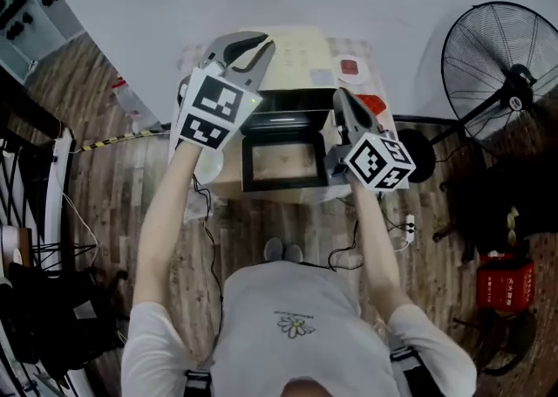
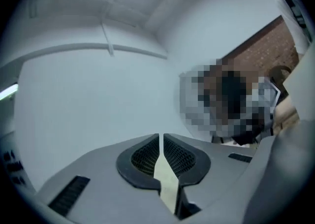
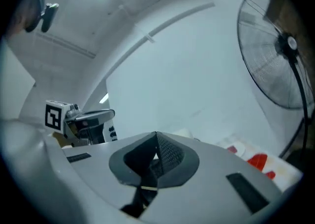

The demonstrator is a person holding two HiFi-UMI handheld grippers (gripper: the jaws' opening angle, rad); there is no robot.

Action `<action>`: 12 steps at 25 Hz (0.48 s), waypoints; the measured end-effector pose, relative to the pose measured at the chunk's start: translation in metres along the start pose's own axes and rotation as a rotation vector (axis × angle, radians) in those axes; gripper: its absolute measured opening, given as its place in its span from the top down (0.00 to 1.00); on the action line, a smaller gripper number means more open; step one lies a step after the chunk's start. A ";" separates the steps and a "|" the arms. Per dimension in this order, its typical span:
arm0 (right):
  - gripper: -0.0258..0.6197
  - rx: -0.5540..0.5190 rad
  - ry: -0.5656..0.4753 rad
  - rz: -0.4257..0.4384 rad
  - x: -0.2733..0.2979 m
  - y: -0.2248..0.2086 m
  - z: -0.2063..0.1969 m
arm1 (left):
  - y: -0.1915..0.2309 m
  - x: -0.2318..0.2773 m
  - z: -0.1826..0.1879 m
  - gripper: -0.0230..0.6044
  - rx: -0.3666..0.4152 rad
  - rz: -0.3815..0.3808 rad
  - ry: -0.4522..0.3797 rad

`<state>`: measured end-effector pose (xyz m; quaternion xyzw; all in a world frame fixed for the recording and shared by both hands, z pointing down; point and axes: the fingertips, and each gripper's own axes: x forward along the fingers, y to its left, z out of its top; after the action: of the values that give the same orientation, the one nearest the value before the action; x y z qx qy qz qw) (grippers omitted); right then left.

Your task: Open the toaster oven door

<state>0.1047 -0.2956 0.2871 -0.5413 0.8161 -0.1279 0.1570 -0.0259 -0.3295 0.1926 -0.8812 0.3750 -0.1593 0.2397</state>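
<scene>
The toaster oven (image 1: 296, 106) stands on a small table below me. Its glass door (image 1: 281, 161) hangs folded down toward me, with the dark cavity showing above it. Both grippers are held high over the oven, apart from it. My left gripper (image 1: 264, 44) is above the oven's left side. Its fingertips (image 2: 161, 137) sit together with only a hairline slit and nothing between them, and it faces the pale wall. My right gripper (image 1: 340, 94) hovers over the oven's right edge, shut and empty (image 3: 156, 134). The left gripper (image 3: 81, 119) also shows in the right gripper view.
A standing fan (image 1: 501, 64) is at the right, also in the right gripper view (image 3: 268, 46). A sheet with red print (image 1: 357, 72) lies on the table beside the oven. A red canister (image 1: 506, 286) and cables sit on the wooden floor.
</scene>
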 end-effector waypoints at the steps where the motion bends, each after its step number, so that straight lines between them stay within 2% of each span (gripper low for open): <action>1: 0.95 -0.076 -0.017 0.005 0.001 0.008 0.013 | 0.007 -0.011 0.014 0.91 -0.045 0.044 -0.064; 4: 0.95 -0.286 -0.073 0.013 0.000 0.033 0.043 | 0.017 -0.048 0.041 0.93 -0.219 0.137 -0.235; 7: 0.95 -0.423 -0.115 0.016 -0.003 0.057 0.055 | 0.019 -0.081 0.039 0.94 -0.381 0.220 -0.343; 10: 0.95 -0.519 -0.122 0.022 -0.007 0.074 0.053 | 0.007 -0.100 0.021 0.94 -0.420 0.300 -0.357; 12: 0.95 -0.546 -0.112 0.035 -0.009 0.082 0.046 | -0.003 -0.107 0.009 0.94 -0.439 0.329 -0.349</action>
<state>0.0568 -0.2581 0.2144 -0.5555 0.8197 0.1296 0.0525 -0.0917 -0.2468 0.1760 -0.8534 0.4910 0.1198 0.1274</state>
